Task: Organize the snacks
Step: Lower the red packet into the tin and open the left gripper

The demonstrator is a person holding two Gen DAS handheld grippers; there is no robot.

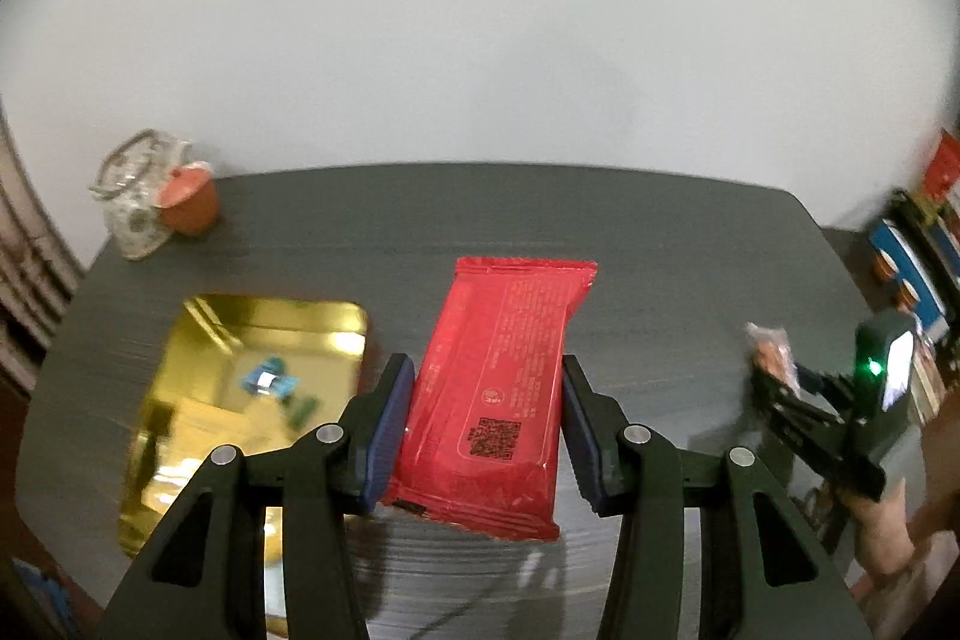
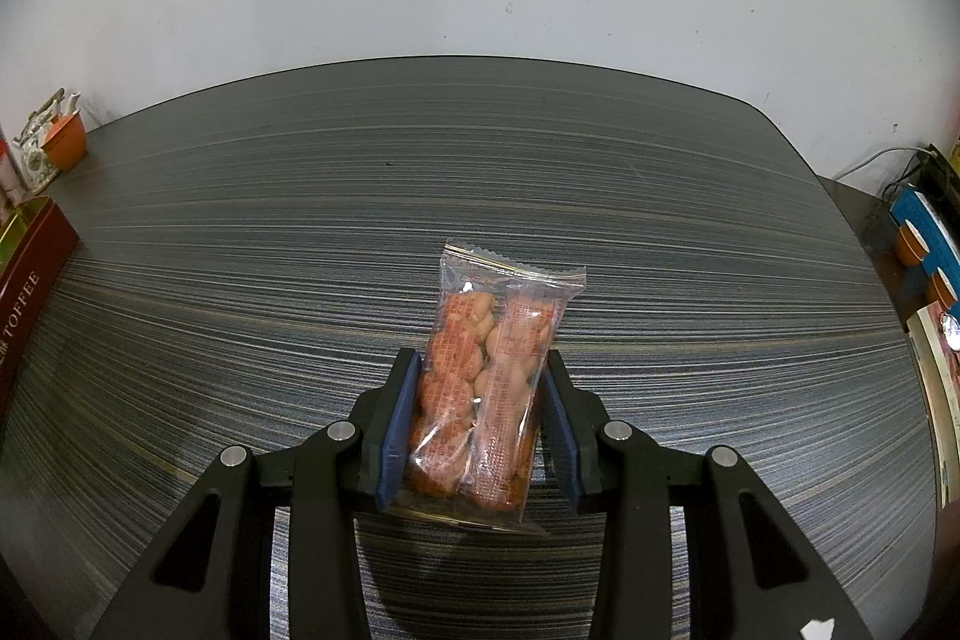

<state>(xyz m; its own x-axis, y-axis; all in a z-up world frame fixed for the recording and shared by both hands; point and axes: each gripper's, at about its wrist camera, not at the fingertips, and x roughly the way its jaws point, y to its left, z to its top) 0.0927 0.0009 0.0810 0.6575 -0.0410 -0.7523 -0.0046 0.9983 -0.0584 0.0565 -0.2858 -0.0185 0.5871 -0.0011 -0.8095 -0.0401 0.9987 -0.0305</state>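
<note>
My left gripper is shut on a red snack packet, held above the dark table with its printed back facing up. A gold tin tray lies to its left with a small blue wrapped sweet inside. My right gripper is shut on a clear packet of orange-brown twisted snacks, held above the striped table. The right gripper also shows at the right edge of the left wrist view, with the clear packet in it.
A glass jar and a terracotta cup stand at the table's far left corner. A dark red toffee box sits at the left edge. Books and boxes are stacked off the table's right side.
</note>
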